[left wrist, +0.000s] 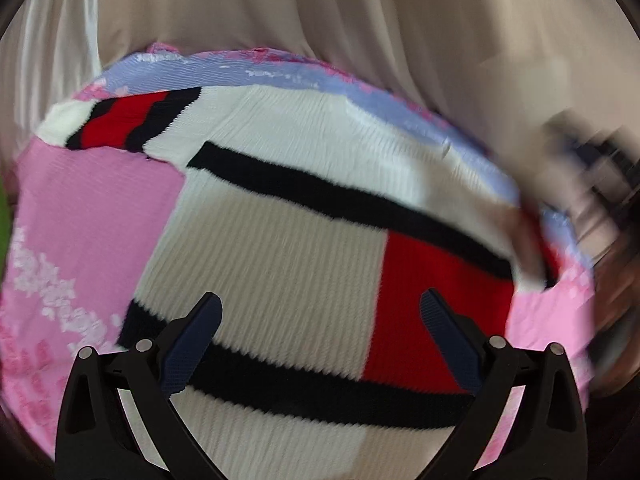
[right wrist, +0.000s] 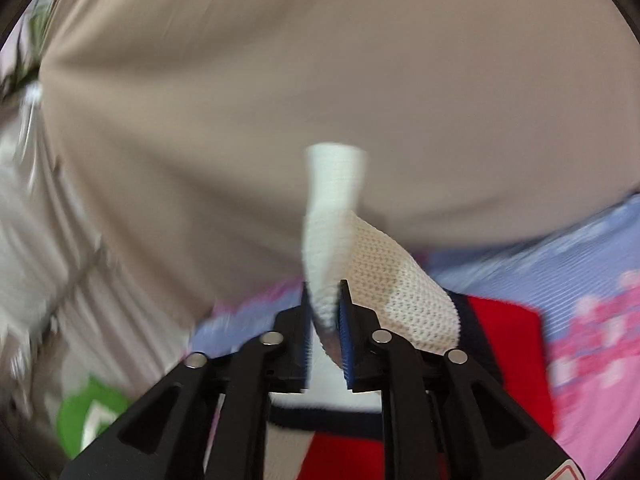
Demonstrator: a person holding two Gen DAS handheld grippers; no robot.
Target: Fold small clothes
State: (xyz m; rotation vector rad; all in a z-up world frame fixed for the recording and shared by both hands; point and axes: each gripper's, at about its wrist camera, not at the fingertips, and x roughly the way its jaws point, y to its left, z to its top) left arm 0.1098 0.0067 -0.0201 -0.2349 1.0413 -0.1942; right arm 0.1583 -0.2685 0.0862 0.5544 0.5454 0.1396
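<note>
Knitwear, a white ribbed sweater banded black and red, lies across the pink-and-blue bedspread, its corner pinched in the right gripper for folding over, the left gripper spread wide above it.

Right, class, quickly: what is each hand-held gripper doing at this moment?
Left hand-held gripper: open, empty, above the knitted sweater.
Right hand-held gripper: shut on a white fold of the sweater.

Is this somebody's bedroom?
Probably a bedroom. A knitted sweater lies on a pink and blue flowered sheet, like a bed's, and beige curtains hang behind it.
</note>
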